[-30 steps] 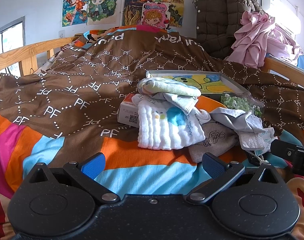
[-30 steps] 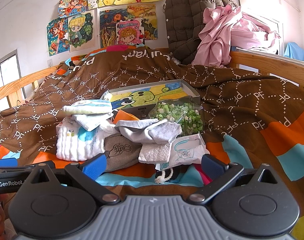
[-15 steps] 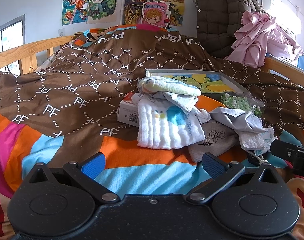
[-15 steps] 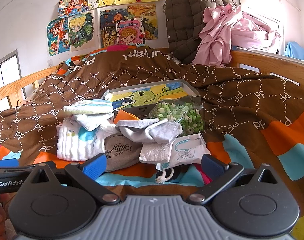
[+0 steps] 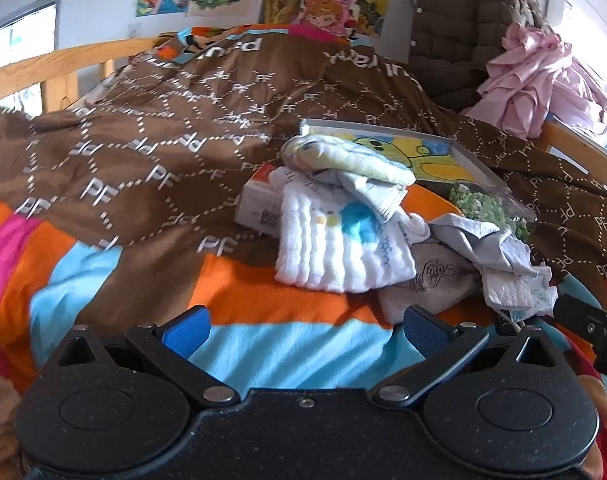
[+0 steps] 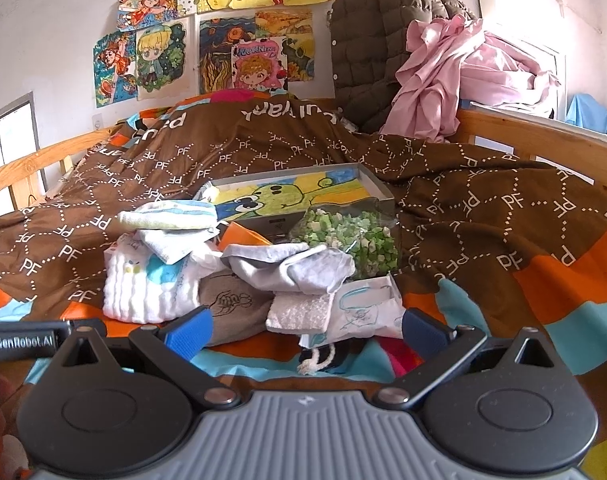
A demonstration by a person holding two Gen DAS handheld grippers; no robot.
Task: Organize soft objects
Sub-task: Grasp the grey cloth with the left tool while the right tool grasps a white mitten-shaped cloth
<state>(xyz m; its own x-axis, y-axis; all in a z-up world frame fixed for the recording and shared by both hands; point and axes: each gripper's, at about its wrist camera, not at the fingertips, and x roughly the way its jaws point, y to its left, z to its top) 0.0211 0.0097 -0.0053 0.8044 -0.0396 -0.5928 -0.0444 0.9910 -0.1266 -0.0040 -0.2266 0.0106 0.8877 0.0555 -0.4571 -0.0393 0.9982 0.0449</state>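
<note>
A heap of soft cloths lies on the bed. A white ribbed towel (image 5: 339, 252) (image 6: 151, 288) with blue print hangs at its left, a rolled yellow-white towel (image 5: 343, 158) (image 6: 171, 216) on top. A grey-brown cloth (image 5: 427, 280) (image 6: 231, 308), a pale grey garment (image 5: 479, 240) (image 6: 291, 264) and a white drawstring bag (image 6: 363, 312) sit to the right. My left gripper (image 5: 303, 326) is open, short of the heap over the blue stripe. My right gripper (image 6: 305, 330) is open too, its blue pads (image 6: 187, 332) just before the grey-brown cloth and the bag.
A brown patterned quilt (image 5: 151, 152) covers the bed. Behind the heap lie a flat picture box (image 6: 295, 196), a clear bag of green pieces (image 6: 355, 236) and a small carton (image 5: 259, 206). Wooden rails (image 6: 543, 140) border both sides; a brown jacket (image 6: 383, 40) and pink clothes (image 6: 455, 76) hang at the back right.
The left wrist view has shifted slightly and blurred, with the heap a little further right. The right gripper has held still. Both stay open.
</note>
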